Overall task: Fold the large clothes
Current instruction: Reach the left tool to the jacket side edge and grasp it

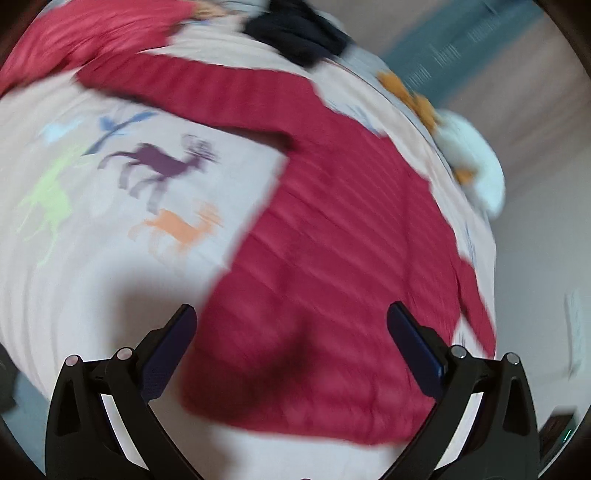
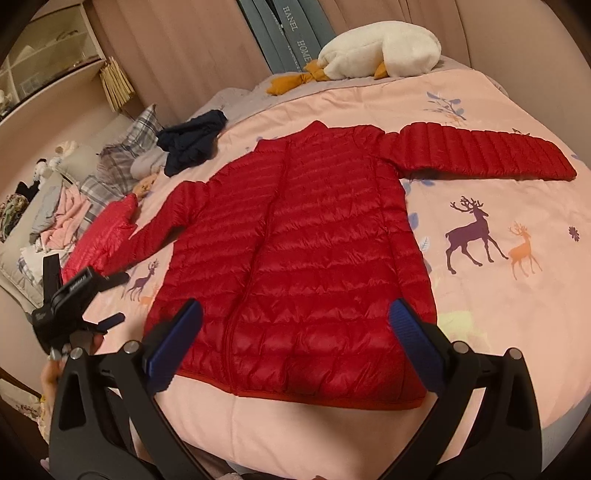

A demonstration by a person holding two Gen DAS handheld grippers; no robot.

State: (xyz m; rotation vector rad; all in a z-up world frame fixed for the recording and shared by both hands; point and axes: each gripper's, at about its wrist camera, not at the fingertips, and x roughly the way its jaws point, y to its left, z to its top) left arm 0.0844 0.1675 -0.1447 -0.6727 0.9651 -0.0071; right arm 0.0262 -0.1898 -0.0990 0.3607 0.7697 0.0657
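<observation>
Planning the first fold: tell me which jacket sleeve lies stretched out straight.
The sleeve pointing toward the purple deer. The other sleeve angles down toward the hem.

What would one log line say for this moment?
stage: pre-fold | red jacket: flat on pink bedspread, sleeves out | left tool: open, empty | right tool: open, empty

Legible lettering stood only on the grey-teal fabric panels (image 2: 291, 33) hanging behind the bed: white capitals reading "HANEL" on one strip and "HOME" on the next. White print on the small black camera body (image 2: 74, 291) at left was too small to read.
</observation>
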